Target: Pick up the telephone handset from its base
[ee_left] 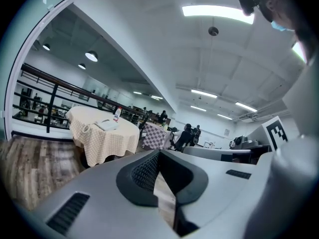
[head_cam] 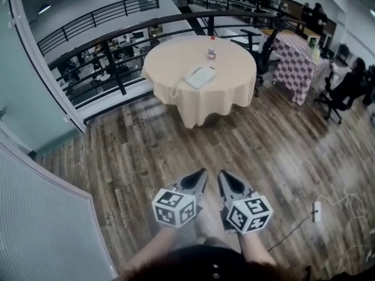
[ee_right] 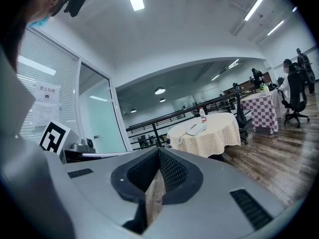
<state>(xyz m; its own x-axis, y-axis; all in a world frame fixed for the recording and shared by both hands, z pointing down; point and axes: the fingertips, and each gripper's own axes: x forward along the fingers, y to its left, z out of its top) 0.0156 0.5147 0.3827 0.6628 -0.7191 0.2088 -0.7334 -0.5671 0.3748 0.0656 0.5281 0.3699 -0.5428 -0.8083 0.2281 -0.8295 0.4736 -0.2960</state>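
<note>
With the left gripper and right gripper near, jaws pressed together and empty, and the handset on its base on the far table, arriving unopened could shove the base or snag the cord.

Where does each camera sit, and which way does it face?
Head view: on the person's head, steeply down at floor and table; left gripper, right gripper and forearms show.
Left gripper view: on that gripper, along its shut jaws toward the table.
Right gripper view: likewise, from the right gripper.
Shared: all see the telephone.
</note>
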